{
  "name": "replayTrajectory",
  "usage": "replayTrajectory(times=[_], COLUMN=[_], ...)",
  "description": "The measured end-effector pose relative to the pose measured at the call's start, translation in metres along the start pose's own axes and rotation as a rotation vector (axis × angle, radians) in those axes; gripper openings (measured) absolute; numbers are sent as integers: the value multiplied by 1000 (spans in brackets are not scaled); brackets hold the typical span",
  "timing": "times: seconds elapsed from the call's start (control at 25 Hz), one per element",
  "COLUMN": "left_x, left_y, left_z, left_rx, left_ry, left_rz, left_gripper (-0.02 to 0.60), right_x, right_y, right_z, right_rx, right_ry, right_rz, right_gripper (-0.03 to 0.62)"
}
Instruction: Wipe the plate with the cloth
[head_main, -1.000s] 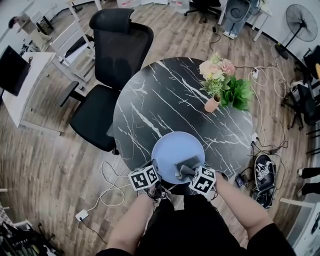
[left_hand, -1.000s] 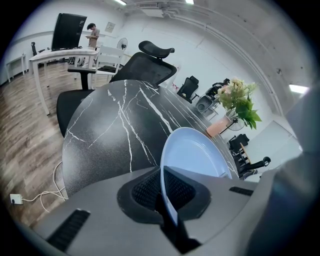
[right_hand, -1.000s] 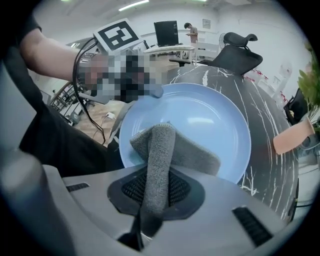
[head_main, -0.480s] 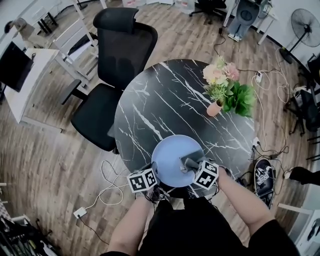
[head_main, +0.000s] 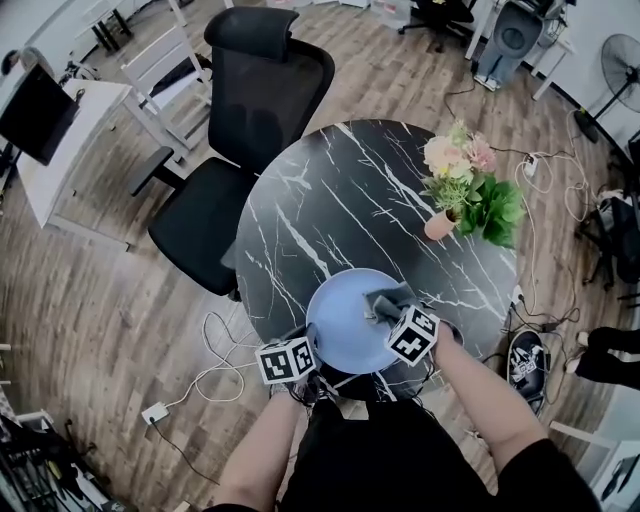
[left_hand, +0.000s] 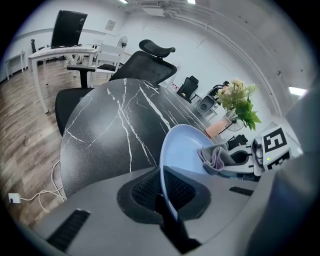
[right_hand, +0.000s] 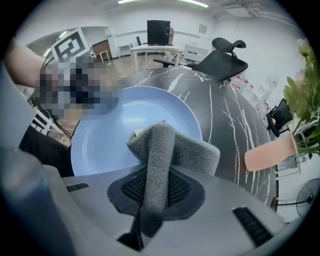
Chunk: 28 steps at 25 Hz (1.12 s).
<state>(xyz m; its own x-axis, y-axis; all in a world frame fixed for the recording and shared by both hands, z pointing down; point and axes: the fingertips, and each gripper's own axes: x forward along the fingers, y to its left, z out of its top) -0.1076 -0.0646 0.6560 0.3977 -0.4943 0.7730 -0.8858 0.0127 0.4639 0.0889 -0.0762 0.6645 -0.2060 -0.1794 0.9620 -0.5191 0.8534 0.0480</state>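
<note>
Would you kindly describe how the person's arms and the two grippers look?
Both the left gripper and right gripper have grey moulded bodies, black textured pads and a white cube with black square markers. The forearms are bare; the right arm shows a black short sleeve.

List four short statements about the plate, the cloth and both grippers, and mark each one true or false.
1. The left gripper is shut on the rim of the plate. True.
2. The right gripper is empty. False: it is shut on the grey cloth.
3. In the head view, the cloth is at the plate's far right part. True.
4. The pot of flowers stands on the plate. False: it stands on the table, apart from the plate.
</note>
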Motion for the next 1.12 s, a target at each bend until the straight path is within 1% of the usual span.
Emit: replayTrajectory(times=[0.16, 0.36, 0.6, 0.88, 1.12], left_x=[2, 3, 1, 2, 2], left_y=[-1, -1, 1, 2, 2], left_z=[-4, -6, -6, -6, -5], left_rx=[-10, -8, -4, -14, -31], left_ry=[5, 14, 18, 15, 9], left_rz=[-8, -8, 3, 5, 4], left_gripper=[29, 29, 31, 31, 29], right_x=[6, 13, 22, 30, 31], right_y=[-17, -30, -32, -19, 9], right_z=[17, 44, 74, 103, 119], right_rx=[38, 94, 109, 70, 39], right_ry=[-19, -55, -80, -110, -160], right_rz=[-28, -35, -31, -20, 32], right_gripper=[58, 58, 58, 58, 58])
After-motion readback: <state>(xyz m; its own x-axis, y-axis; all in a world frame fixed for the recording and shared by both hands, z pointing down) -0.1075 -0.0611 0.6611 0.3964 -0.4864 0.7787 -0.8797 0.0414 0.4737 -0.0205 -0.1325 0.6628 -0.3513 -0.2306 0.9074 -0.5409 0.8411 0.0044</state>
